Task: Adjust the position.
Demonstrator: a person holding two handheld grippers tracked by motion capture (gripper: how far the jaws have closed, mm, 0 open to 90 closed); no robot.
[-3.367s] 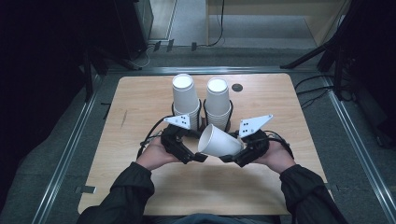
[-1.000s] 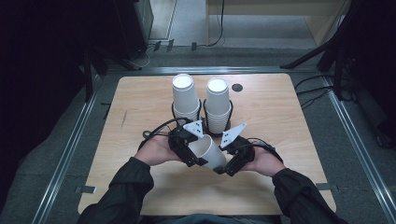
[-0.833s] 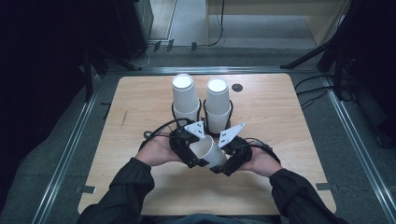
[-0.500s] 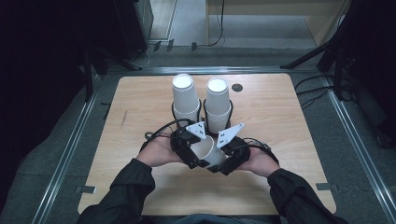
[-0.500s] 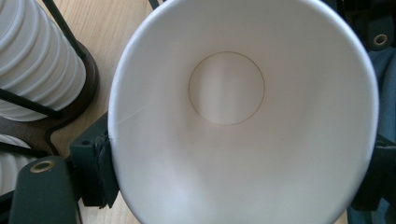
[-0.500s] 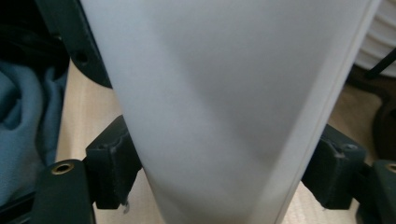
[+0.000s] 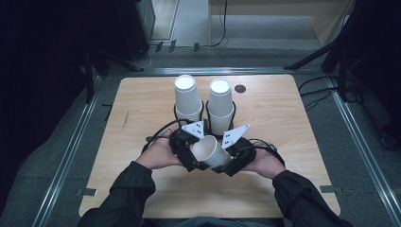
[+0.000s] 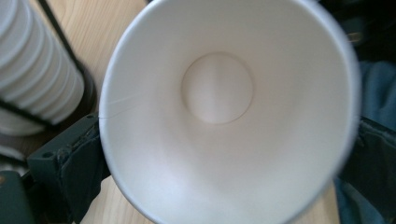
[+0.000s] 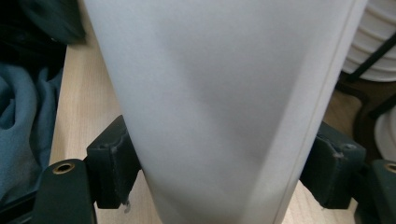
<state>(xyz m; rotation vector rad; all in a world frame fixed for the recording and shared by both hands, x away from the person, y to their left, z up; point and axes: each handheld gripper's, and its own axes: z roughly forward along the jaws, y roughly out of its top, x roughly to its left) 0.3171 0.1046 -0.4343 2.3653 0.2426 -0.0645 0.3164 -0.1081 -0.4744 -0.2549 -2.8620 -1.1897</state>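
Where the two hands meet near the front middle of the table [image 7: 142, 94], a white paper cup [image 7: 211, 151] lies on its side between the left gripper [image 7: 189, 153] and the right gripper [image 7: 231, 161], its open mouth turned toward the left one. Behind them two stacks of cups [image 7: 188, 98] stand upright side by side in black wire holders, well clear of the held cup. From the left gripper view, the cup's mouth [image 8: 224, 112] faces straight into the camera, the round bottom plain to see; one black jaw sits just outside the rim at lower left, and the jaws have just been opening, standing wide with the rim between them, though whether they touch it is hard to tell. A cup stack [image 8: 32, 70] shows at the left edge. From the right gripper view, the cup's side wall [image 9: 219, 107] runs up between the two black pads [image 9: 112, 163], which press on it from either side, so this gripper holds the cup.
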